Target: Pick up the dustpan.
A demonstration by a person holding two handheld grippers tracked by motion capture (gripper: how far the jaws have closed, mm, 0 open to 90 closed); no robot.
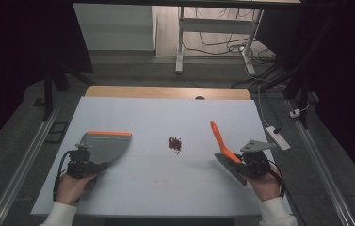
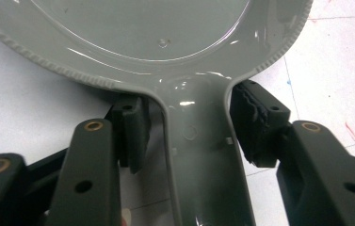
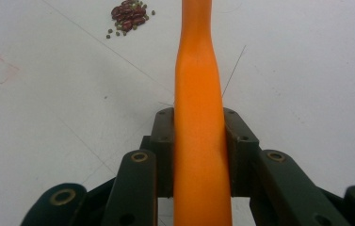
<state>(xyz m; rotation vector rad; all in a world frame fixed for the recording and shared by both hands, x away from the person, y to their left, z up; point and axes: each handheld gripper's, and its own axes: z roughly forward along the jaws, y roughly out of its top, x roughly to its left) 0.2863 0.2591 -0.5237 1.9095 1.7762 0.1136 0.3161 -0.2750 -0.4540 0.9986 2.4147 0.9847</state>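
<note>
Two tools are being taken up to sweep a small pile of beans (image 1: pixel 174 144) lying mid-table: a grey dustpan (image 1: pixel 105 145) at the left and an orange-handled brush (image 1: pixel 226 151) at the right. The right gripper (image 3: pixel 199 141) is clamped firmly on the brush handle, its bristle head resting on the table near the right edge. The left gripper (image 2: pixel 191 136) has its jaws straddling the dustpan's handle; the right pad looks to be against it, while a narrow gap shows at the left pad, so the grasp seems not quite made. My judgement is that the pick-up step is in hand. Next, the left jaws should finish closing, then both tools must travel inward, the pan's orange lip set just left of the beans.
</note>
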